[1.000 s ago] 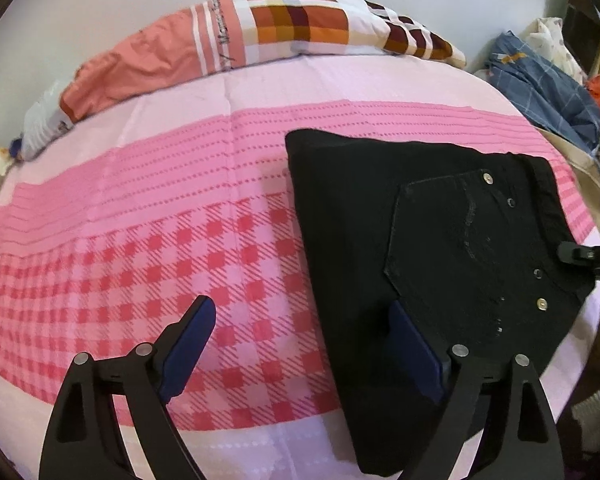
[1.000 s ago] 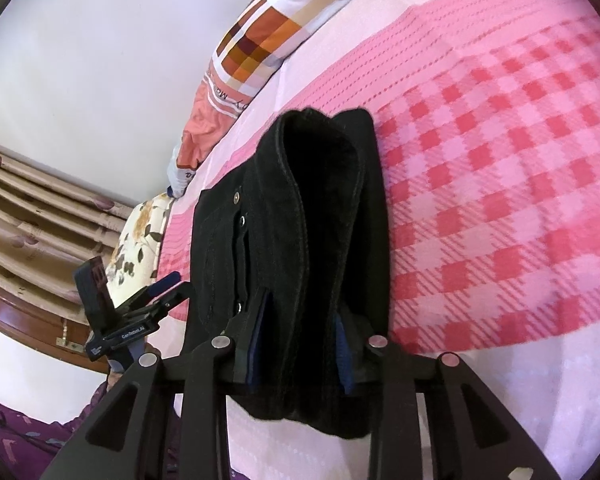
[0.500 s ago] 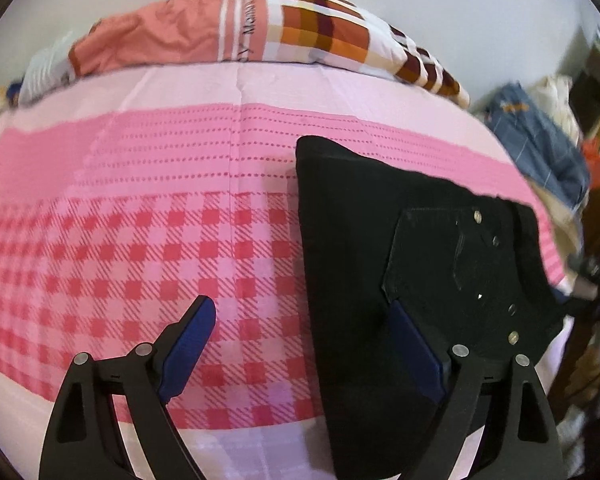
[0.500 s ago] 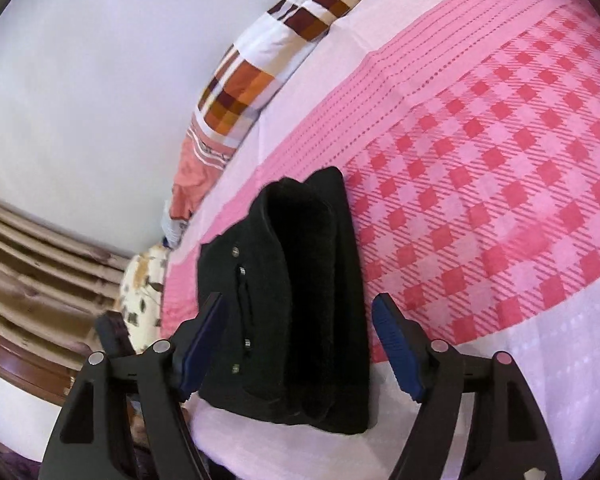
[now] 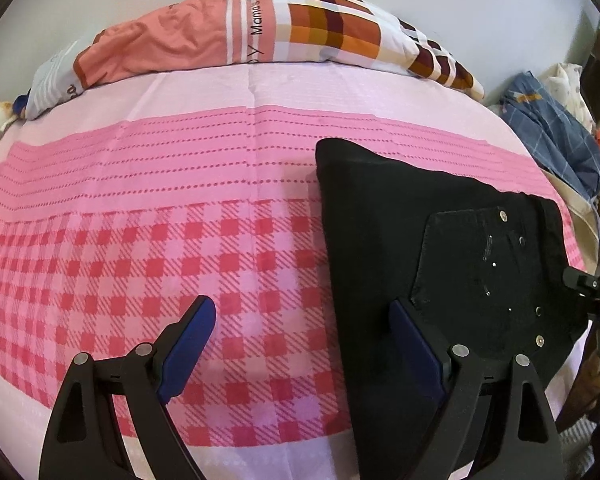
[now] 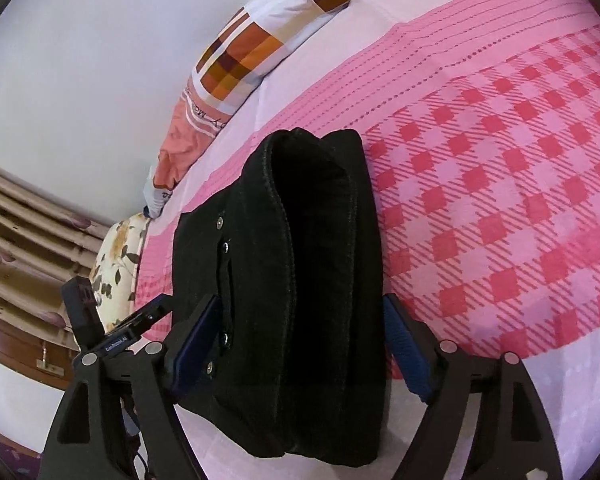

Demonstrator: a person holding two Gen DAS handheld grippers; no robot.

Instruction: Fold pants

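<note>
The black pants lie folded in a compact stack on the pink checked bedsheet, back pocket with metal rivets facing up. My left gripper is open and empty above the sheet, its right finger over the stack's near left edge. In the right wrist view the pants show their stacked folded layers end-on. My right gripper is open, its fingers standing on either side of the stack's end without pinching it. The left gripper's body shows at the left beyond the pants.
A patchwork pillow lies at the head of the bed against the white wall. A heap of blue checked clothes sits off the bed's right side. A floral pillow and wooden furniture stand beyond the pants.
My right gripper opened and let go of the folded pants, which now rest on the bed. My left gripper stayed open and shifted slightly.
</note>
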